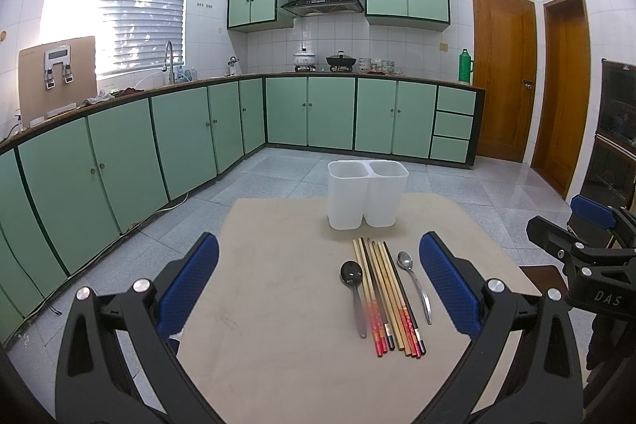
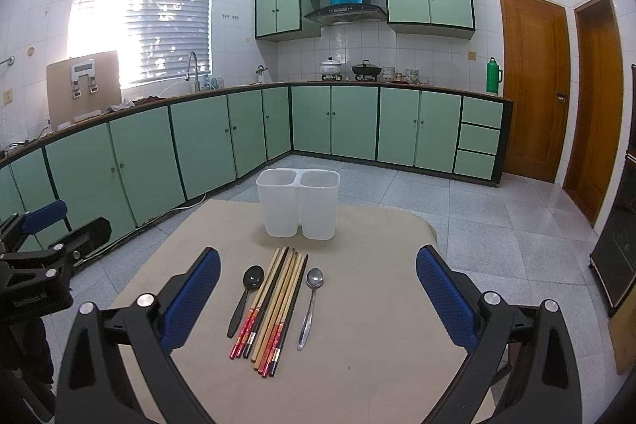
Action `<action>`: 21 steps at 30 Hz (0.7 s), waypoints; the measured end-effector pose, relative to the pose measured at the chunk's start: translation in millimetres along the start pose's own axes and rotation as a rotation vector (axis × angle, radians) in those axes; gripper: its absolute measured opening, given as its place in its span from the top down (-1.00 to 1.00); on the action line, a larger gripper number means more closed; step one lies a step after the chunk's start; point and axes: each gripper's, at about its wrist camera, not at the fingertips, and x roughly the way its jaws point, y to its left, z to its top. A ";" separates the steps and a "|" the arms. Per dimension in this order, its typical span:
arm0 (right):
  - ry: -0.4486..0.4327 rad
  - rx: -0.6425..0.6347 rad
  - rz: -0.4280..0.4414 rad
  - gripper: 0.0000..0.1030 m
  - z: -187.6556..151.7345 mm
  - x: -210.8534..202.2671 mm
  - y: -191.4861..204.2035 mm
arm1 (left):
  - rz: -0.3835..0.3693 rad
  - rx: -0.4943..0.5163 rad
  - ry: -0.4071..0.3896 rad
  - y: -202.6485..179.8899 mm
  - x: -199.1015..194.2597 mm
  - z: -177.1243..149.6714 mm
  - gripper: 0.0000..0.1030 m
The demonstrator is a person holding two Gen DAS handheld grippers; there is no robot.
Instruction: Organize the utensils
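A white two-compartment holder (image 1: 366,193) (image 2: 299,203) stands upright at the far side of a beige table (image 1: 278,304) (image 2: 357,324). In front of it lie a black spoon (image 1: 353,289) (image 2: 247,295), a row of several chopsticks (image 1: 387,295) (image 2: 274,308) and a metal spoon (image 1: 413,283) (image 2: 311,302). My left gripper (image 1: 318,289) is open and empty above the table, with the utensils between its fingers toward the right. My right gripper (image 2: 318,293) is open and empty, hovering over the utensils. Each gripper shows at the edge of the other's view.
The table stands on a grey tiled kitchen floor. Green cabinets (image 1: 179,134) and a counter run along the left and back walls. Wooden doors (image 2: 532,82) are at the right. A dark cabinet (image 1: 612,130) stands at the far right.
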 end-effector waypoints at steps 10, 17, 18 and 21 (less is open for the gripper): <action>0.000 -0.001 0.000 -0.88 -0.5 0.5 -0.2 | 0.002 0.000 -0.001 0.1 -0.8 1.0 -0.90; 0.001 0.001 -0.001 -0.88 1.9 0.4 0.8 | 0.003 0.001 -0.001 0.5 -1.7 1.9 -0.90; 0.000 0.000 -0.001 -0.88 1.8 0.2 0.9 | 0.003 0.001 0.000 1.2 -1.5 2.0 -0.90; 0.000 0.000 -0.001 -0.88 1.5 0.7 0.9 | 0.005 0.001 -0.001 2.3 -1.1 2.6 -0.90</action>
